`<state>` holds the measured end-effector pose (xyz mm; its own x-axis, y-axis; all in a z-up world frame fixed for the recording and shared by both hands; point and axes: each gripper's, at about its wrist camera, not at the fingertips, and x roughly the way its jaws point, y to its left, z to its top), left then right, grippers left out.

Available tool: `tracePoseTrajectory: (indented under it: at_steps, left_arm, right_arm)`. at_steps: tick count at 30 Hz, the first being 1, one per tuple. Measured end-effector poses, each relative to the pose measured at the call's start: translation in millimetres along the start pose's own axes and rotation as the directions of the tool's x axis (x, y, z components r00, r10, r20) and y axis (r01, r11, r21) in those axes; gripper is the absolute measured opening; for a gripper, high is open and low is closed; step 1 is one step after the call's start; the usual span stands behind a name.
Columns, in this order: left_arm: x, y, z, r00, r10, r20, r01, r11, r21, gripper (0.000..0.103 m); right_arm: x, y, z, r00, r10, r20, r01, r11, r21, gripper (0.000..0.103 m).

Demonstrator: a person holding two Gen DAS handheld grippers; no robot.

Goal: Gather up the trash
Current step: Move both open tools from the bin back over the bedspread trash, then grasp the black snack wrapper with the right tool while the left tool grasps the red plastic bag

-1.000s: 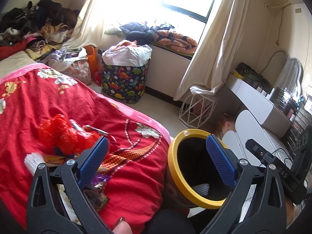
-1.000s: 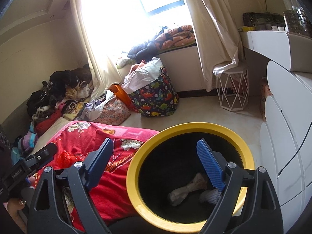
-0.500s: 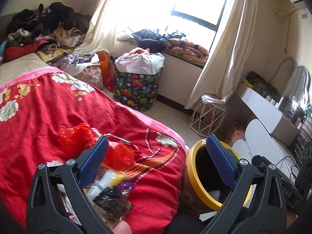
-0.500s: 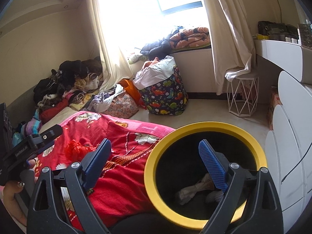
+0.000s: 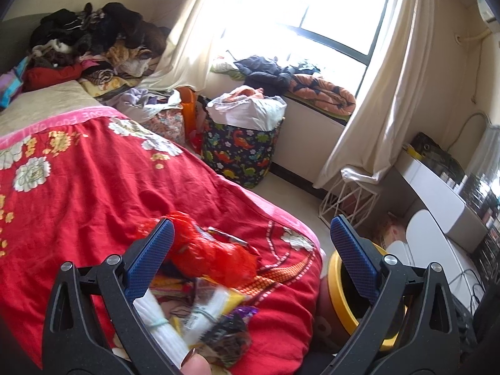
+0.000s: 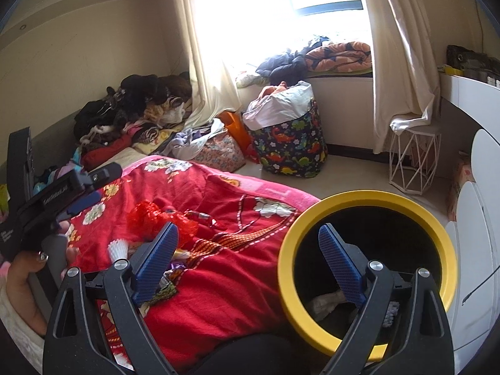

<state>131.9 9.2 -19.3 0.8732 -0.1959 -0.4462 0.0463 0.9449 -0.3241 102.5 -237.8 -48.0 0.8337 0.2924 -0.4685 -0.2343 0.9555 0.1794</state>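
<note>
A pile of trash lies on the red bed cover (image 5: 81,193): a crumpled red plastic bag (image 5: 212,253), a white roll (image 5: 156,322), a yellow wrapper and a dark wrapper (image 5: 228,337). My left gripper (image 5: 250,259) is open and empty, just above the pile. A yellow-rimmed black bin (image 6: 368,200) stands beside the bed with crumpled paper (image 6: 325,303) inside. It also shows in the left wrist view (image 5: 336,284). My right gripper (image 6: 250,262) is open and empty, between the bed edge and the bin. The left gripper shows at the far left of the right wrist view (image 6: 62,193).
A dinosaur-print hamper (image 6: 290,147) full of clothes stands under the window. A white wire stool (image 6: 412,159) stands by the curtain. A white dresser (image 6: 478,250) is to the right of the bin. Clothes are heaped at the head of the bed (image 5: 93,40).
My left gripper has swung left from over the bin to over the trash pile on the bed. My right gripper has shifted left, off the bin's centre. Both stay open.
</note>
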Motion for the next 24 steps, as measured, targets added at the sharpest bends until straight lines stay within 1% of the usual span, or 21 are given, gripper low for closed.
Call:
tracePoseTrajectory:
  at_steps: [5,14,18,24]
  left_arm:
    - [-1,23,5,0.999,0.038,0.005,-0.038,0.998,-0.046,0.092]
    - [-1,53,9,0.998,0.069,0.003,-0.068,0.993,-0.094,0.092]
    - [1,62,7,0.998,0.068,-0.009,-0.069,0.992,-0.106,0.092]
    - [11,73,3,0.995,0.086,-0.059,-0.092,0.990,-0.110,0.092]
  right_arm:
    - [8,19,-3,0.999,0.037,-0.029,-0.038,0.999,-0.038,0.089]
    - [26,63,-17,0.989,0.109,-0.104,-0.122,0.984,-0.128,0.089]
    - [34,76,-22,0.983,0.130,-0.133,-0.151,0.976,-0.159,0.089]
    - [48,89,-29,0.969,0.160,-0.188,-0.195,0.963,-0.186,0.089]
